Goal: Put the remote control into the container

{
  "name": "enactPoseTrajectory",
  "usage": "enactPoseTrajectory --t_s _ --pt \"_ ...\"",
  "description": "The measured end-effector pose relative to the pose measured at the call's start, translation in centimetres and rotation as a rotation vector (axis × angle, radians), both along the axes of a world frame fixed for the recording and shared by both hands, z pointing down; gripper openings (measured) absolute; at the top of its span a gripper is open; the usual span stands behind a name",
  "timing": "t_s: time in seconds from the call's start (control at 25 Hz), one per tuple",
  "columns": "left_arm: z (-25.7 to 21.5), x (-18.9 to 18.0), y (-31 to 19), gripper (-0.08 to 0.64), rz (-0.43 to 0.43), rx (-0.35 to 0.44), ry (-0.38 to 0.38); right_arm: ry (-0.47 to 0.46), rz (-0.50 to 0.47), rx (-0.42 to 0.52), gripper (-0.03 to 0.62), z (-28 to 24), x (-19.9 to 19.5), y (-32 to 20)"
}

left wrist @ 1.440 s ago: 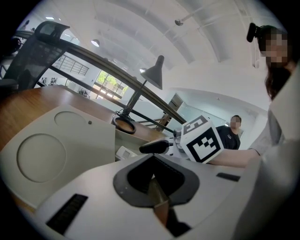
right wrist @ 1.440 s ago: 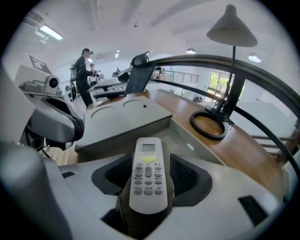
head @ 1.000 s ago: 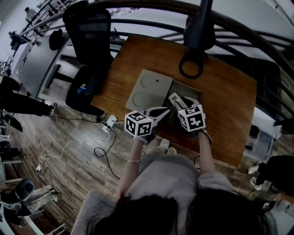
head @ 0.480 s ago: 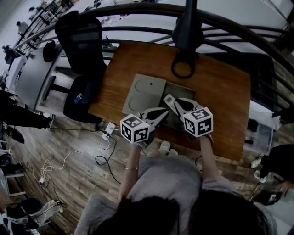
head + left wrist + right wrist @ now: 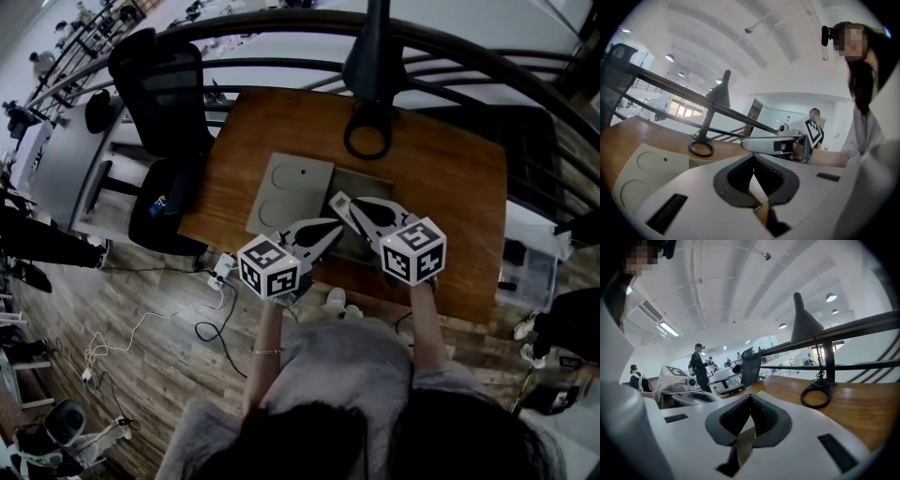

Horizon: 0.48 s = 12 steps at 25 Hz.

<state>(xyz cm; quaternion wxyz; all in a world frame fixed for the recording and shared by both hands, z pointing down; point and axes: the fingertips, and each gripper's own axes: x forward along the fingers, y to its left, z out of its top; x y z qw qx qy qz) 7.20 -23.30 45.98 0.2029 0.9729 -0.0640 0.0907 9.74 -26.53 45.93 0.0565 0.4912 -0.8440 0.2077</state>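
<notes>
Both over table (image 5: 441, 187): left tool (image 5: 336, 224), right tool (image 5: 354, 205).

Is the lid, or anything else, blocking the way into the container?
Nothing visible does. The lid lies flat on the table beside the container, leaving its top uncovered. The left gripper and right gripper, both shut and empty, hang above its near side.

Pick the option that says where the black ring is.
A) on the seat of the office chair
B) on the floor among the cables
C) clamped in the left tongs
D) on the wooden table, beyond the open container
D: the black ring lies flat on the wooden table, just past the far edge of the container.
</notes>
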Motion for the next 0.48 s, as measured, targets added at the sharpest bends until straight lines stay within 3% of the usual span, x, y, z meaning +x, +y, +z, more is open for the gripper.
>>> enactPoseTrajectory --t_s 0.48 --pt "-1.8 0.2 0.9 0.003 0.013 0.044 0.021 0.017 -0.027 0.041 0.028 -1.3 0.2 1.1"
